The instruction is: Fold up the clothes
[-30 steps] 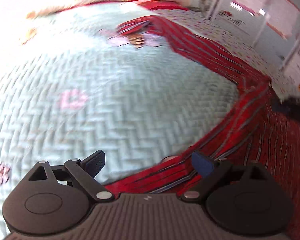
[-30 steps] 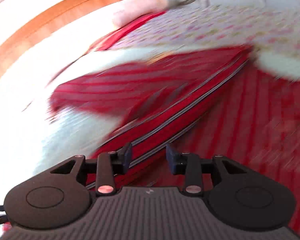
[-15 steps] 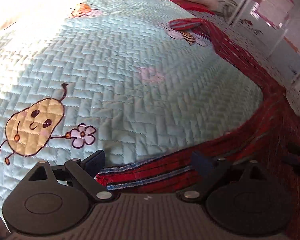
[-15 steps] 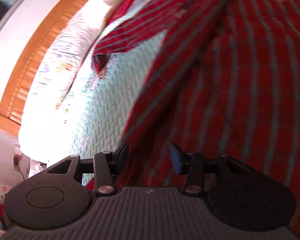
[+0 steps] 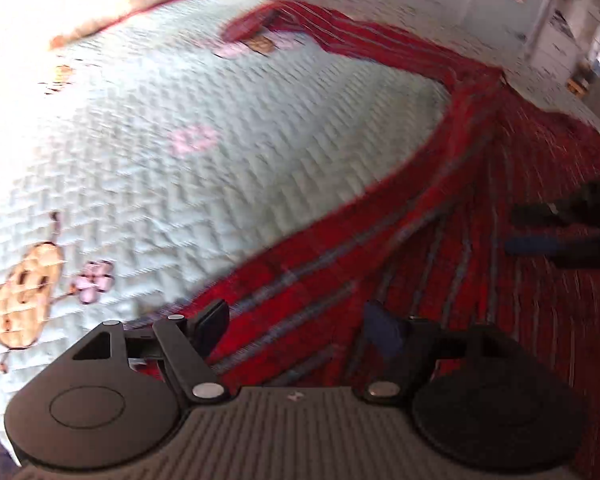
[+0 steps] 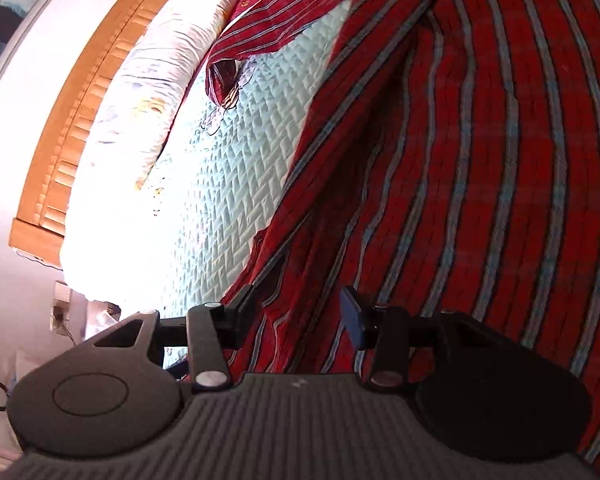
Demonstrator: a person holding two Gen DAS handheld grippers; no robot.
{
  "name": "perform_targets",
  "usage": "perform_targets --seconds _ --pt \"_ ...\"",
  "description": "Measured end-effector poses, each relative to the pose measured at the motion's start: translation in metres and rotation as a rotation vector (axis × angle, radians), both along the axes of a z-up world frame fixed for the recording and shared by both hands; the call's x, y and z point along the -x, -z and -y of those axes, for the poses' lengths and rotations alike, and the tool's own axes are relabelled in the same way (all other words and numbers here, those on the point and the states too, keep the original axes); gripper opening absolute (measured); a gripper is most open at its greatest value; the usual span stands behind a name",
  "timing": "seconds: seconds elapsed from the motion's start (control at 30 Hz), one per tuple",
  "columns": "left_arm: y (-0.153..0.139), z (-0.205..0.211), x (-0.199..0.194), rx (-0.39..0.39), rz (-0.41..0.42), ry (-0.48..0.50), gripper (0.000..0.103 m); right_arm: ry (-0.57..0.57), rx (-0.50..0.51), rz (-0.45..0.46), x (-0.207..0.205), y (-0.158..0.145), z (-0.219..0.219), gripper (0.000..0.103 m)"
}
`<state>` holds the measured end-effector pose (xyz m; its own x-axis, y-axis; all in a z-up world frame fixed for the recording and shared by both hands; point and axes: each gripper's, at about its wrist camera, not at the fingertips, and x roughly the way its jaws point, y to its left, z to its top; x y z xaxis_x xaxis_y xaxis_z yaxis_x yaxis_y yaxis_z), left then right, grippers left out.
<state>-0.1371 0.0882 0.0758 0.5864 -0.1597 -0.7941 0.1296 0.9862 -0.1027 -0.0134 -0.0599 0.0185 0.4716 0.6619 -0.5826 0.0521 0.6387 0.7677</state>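
A big red shirt with thin blue and grey stripes (image 5: 480, 208) lies spread on a pale green quilted bed cover (image 5: 220, 152). The cover has a smiling yellow pear picture (image 5: 24, 296) and small pink flowers sewn on it. The shirt fills the right side of the bed, and 1 long sleeve (image 5: 360, 40) reaches to the far end, near a long white pillow (image 6: 148, 92) and an orange wooden headboard (image 6: 84, 92).

The left gripper (image 5: 296, 324) hangs over the near edge of the shirt, where red cloth meets green cover. Its jaws have just been closing but are still wide apart, with shirt cloth below the gap. The picture is blurry, so it looks like nothing is pinched, but that is hard to be sure of.

The right gripper (image 6: 300, 312) is low over the shirt's near left edge. Its jaws have just been opening a bit and stand apart, with wrinkled red cloth between them. It also shows at the right of the left wrist view (image 5: 540, 232).
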Motion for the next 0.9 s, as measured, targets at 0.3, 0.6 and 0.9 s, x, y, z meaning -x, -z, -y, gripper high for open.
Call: perform_targets --seconds 0.3,0.6,0.9 --pt "0.030 -0.053 -0.017 -0.051 -0.116 -0.121 0.078 0.014 0.005 -0.052 0.028 0.008 0.026 0.049" --pt "-0.004 -0.032 -0.011 0.036 -0.063 0.004 0.007 0.054 0.009 -0.031 0.042 0.008 0.027 0.050" --pt "-0.108 0.105 0.035 0.363 -0.066 0.471 0.007 0.131 0.015 -0.016 0.066 0.006 0.063 0.050"
